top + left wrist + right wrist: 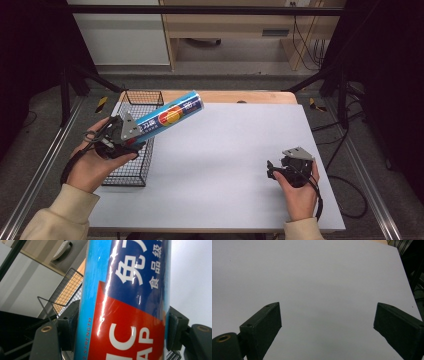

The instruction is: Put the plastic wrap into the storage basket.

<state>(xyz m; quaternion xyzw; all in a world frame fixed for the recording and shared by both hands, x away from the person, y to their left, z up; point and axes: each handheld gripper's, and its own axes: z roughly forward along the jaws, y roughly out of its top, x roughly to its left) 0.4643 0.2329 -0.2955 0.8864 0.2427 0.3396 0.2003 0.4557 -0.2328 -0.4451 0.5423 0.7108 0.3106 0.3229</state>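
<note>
A long blue tube (169, 116) with a red and orange label and white lettering is held up at a slant above the black wire basket (131, 170) at the table's left. My left gripper (131, 136) is shut on its lower end. In the left gripper view the tube (125, 302) stands between the two black pads (68, 327), which press on both its sides. My right gripper (272, 170) rests low near the table's right front, held by a hand. Its jaws stand wide apart over the bare white tabletop (317, 285), with nothing between them.
The wire basket lies along the left edge of the white tabletop (225, 150). A wooden strip (235, 96) runs along the table's far edge. Metal rails and black frame bars flank the table, and cables lie on the floor at the right.
</note>
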